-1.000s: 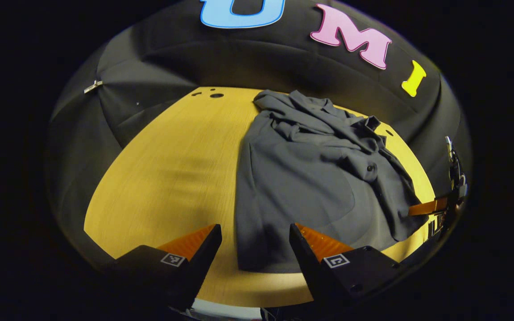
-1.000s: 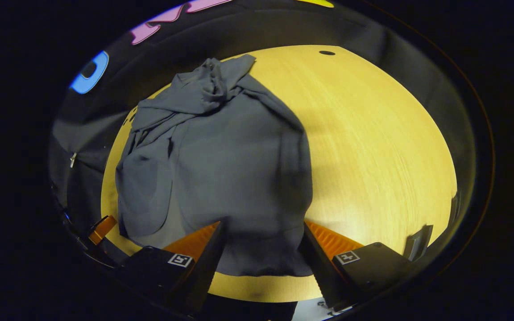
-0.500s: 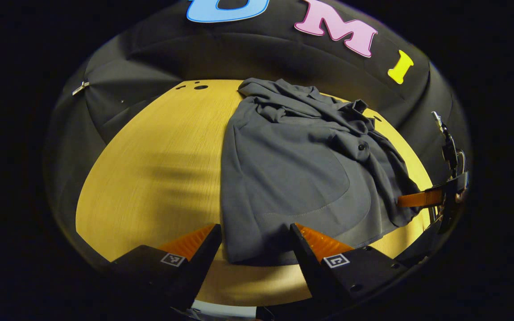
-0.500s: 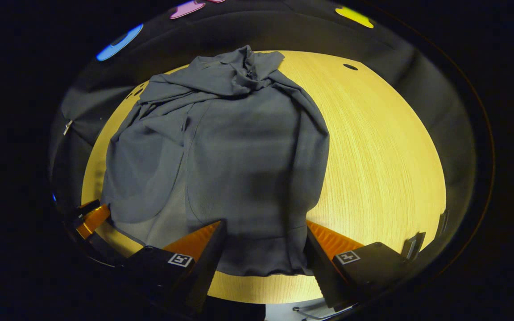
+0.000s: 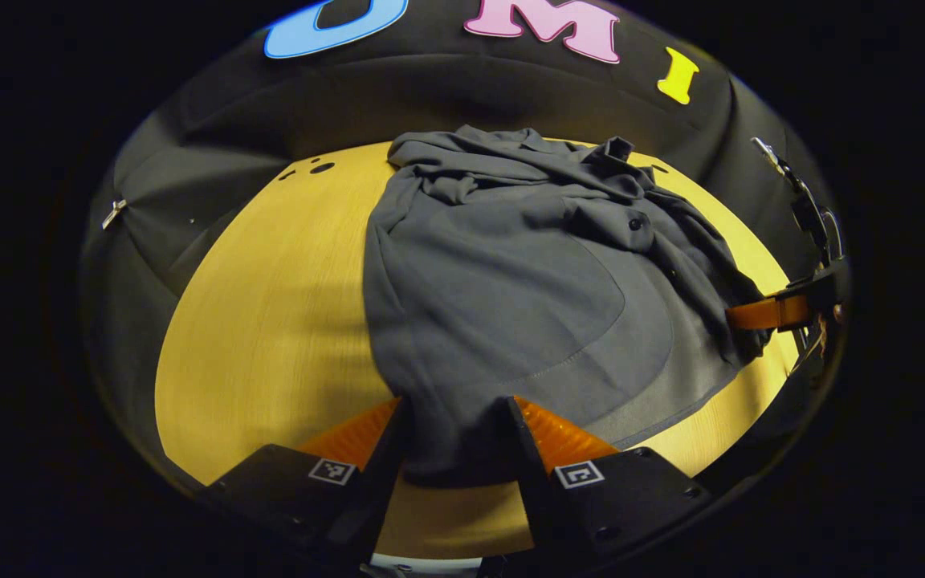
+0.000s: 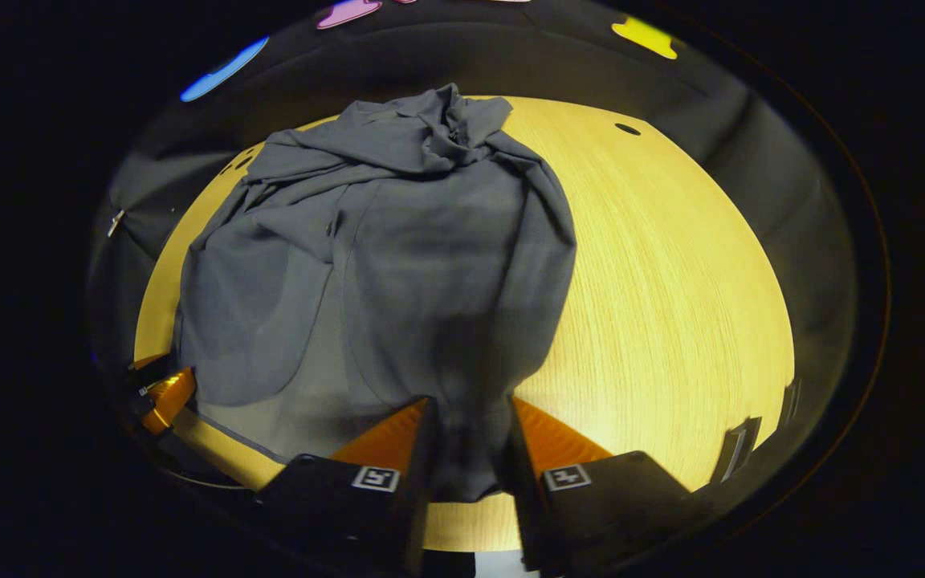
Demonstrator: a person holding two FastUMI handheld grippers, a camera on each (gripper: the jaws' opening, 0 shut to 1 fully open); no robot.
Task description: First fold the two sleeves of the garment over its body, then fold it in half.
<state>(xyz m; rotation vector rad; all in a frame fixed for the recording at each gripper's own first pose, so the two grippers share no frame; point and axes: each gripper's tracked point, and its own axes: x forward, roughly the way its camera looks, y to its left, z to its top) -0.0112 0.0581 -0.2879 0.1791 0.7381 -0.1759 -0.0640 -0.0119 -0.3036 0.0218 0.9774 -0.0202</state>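
A dark grey button-up garment point(image 5: 511, 273) lies rumpled on the yellow wooden table point(image 5: 262, 321), its collar bunched at the far side. My left gripper point(image 5: 453, 437) is shut on the near hem at the garment's left corner, with cloth gathered between the fingers. In the right gripper view the same garment point(image 6: 398, 241) spreads away from me, and my right gripper point(image 6: 469, 441) is shut on the hem at the other corner. The right gripper's finger point(image 5: 759, 313) shows at the cloth's right edge in the left gripper view. The left gripper's finger point(image 6: 165, 393) shows at the lower left in the right gripper view.
Bare tabletop point(image 6: 671, 281) stretches to the right of the garment, with a small round hole point(image 6: 627, 128) near the far edge. Two more holes point(image 5: 320, 168) sit at the far left corner. Black cloth walls ring the table, held by a metal clip point(image 5: 113, 213).
Both grippers moved forward onto the near hem and narrowed from open to shut on the cloth. The hem now bunches between each pair of fingers.
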